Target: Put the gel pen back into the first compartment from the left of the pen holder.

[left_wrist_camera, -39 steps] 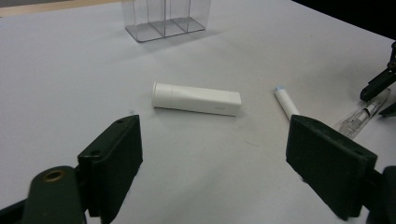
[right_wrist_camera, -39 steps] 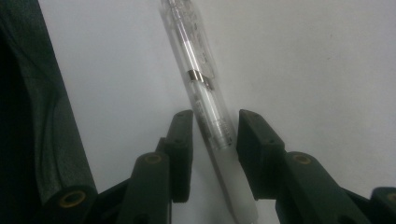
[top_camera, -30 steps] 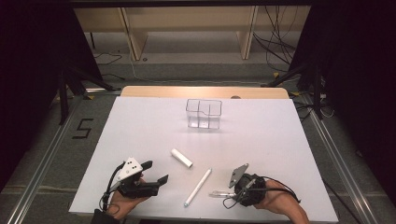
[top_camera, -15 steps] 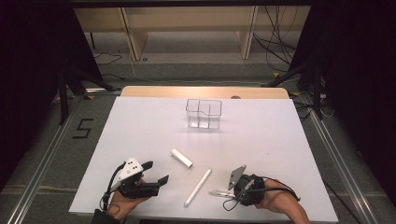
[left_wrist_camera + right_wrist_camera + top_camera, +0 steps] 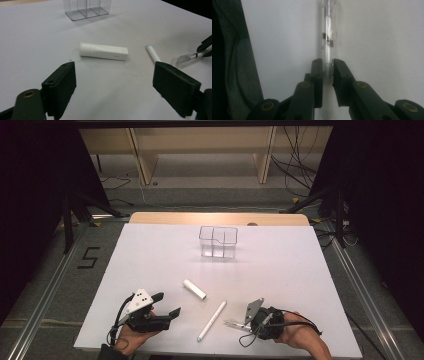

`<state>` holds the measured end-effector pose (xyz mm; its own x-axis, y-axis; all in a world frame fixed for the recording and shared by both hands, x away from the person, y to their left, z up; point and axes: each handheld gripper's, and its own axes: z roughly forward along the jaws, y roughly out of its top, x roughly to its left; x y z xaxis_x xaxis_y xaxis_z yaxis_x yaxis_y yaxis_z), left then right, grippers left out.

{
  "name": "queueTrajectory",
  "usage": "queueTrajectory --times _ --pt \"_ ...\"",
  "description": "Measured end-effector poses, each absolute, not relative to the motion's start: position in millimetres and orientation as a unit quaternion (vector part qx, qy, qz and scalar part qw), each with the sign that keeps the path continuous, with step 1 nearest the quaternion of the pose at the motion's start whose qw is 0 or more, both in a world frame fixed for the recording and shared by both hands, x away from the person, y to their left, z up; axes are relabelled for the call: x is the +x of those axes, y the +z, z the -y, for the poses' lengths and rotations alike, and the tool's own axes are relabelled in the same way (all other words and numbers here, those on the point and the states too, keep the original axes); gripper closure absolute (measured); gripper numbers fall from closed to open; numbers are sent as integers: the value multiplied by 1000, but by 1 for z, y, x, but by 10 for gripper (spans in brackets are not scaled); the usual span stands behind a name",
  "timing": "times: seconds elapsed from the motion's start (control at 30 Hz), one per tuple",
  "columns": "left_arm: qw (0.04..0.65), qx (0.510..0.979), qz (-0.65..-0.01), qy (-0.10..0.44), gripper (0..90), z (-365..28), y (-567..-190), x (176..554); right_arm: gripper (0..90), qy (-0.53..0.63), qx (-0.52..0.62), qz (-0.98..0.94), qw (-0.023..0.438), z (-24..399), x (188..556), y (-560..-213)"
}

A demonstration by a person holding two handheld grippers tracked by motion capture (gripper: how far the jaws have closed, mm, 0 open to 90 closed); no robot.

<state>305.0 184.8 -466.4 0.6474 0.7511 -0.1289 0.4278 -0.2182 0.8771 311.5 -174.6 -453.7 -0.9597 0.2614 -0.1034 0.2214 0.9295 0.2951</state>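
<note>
On the white desk (image 5: 150,255), seen from the high view, the right tongs (image 5: 239,324) are laid low near the front edge and a thin clear pen (image 5: 231,323) is seen at their tip, but whether it is gripped cannot be judged there. In the right gripper view the matter is settled: the clear pen (image 5: 327,42) is pinched between the two black pads, which have just been closing and now press on its barrel, the pen running straight away from the camera along the desk. The left tongs (image 5: 167,306) are shown in the high view near the front left, and in the left gripper view their jaws are seen spread wide with nothing between them. A short white tube (image 5: 103,51) is found just ahead of them, its flat end cap made out only in that view. A long white marker (image 5: 211,320) is seen lying between the two tongs. A clear divided box (image 5: 218,241) is set well apart at the far side.
</note>
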Motion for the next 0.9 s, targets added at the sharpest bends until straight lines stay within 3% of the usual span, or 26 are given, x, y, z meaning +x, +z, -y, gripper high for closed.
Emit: queueTrajectory --times 0.67,0.9 --pt "488 766 -386 163 182 -184 -467 306 797 193 100 -964 156 163 303 -443" --pt "489 766 -385 159 183 -183 -465 306 797 202 70 -953 213 154 295 -441"
